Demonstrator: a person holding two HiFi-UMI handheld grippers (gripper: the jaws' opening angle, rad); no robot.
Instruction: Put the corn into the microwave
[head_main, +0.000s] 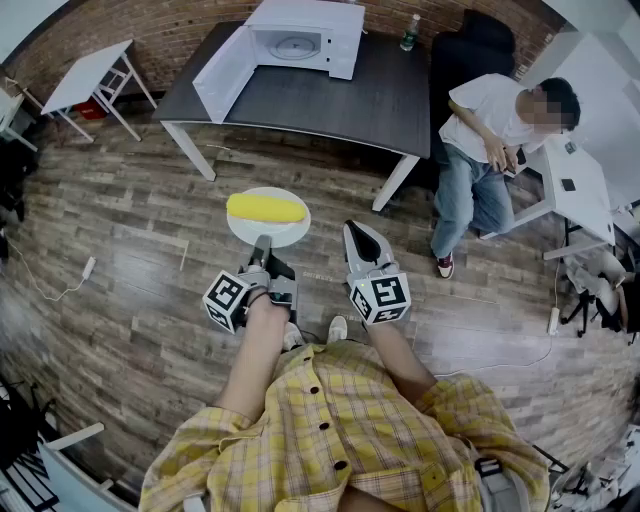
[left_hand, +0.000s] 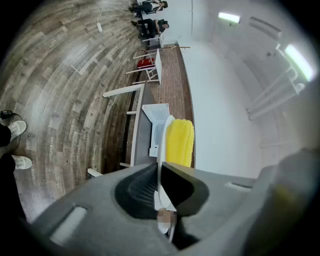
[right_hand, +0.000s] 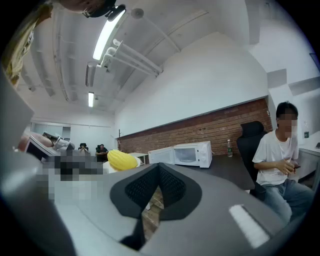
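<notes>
Left gripper view: corn (left_hand: 180, 142) half-covers microwave (left_hand: 154, 122).

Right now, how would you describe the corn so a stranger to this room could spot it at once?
Start at the dark table carrying the open white microwave; in front of it, over the wood floor, the left gripper holds a white plate by its rim in its jaws. The corn lies on that plate: a bright yellow cob, the only thing on it.

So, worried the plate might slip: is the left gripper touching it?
Touching: in the left gripper view, the left gripper clamps the plate by its rim.
</notes>
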